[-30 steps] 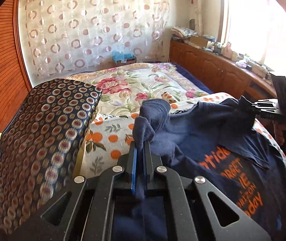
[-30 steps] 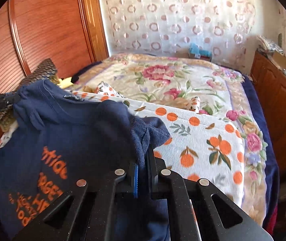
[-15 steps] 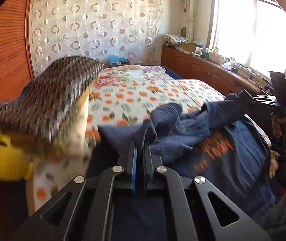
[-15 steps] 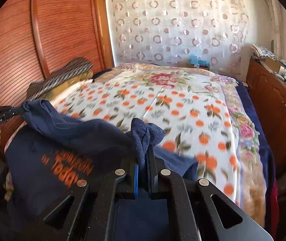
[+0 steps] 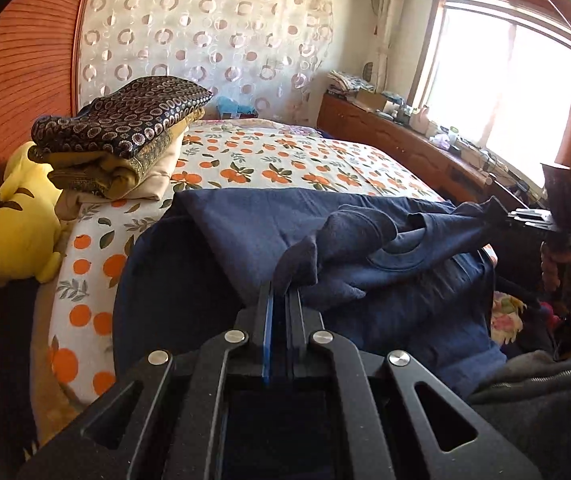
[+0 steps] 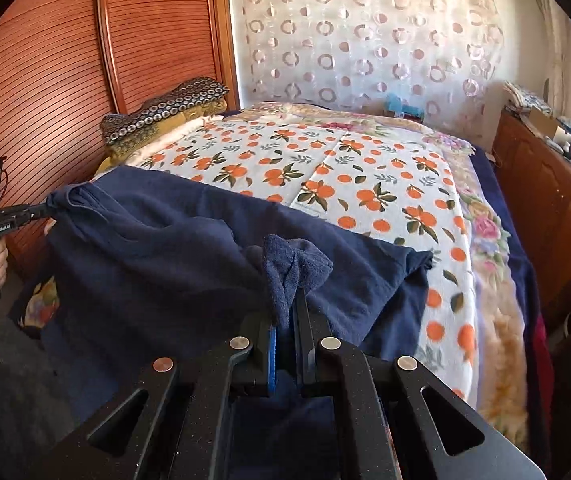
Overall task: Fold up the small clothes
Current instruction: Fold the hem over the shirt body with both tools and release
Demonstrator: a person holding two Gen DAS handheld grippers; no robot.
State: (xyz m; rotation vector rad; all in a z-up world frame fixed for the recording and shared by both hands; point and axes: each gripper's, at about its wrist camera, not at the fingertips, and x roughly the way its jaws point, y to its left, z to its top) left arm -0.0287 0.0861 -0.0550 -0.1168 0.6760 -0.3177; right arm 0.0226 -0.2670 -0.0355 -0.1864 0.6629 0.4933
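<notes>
A navy T-shirt (image 5: 245,232) hangs stretched between my two grippers over the near end of the bed, its plain side up. My left gripper (image 5: 281,292) is shut on a bunched corner of the cloth. At the far right of that view, my right gripper (image 5: 499,212) pinches the other corner. In the right wrist view the right gripper (image 6: 285,308) is shut on a wad of the T-shirt (image 6: 165,248), and the left gripper (image 6: 43,210) pulls a corner taut at the far left.
The bed's orange-print sheet (image 5: 285,160) lies beyond the shirt. A stack of folded blankets (image 5: 125,128) and a yellow plush toy (image 5: 17,232) sit at the left. A wooden cabinet (image 5: 385,140) runs under the window. A ribbed wooden door (image 6: 45,80) stands left.
Both grippers have drawn back toward the bed's near end, taking the shirt along. The orange lettering no longer shows and more of the sheet is uncovered.
</notes>
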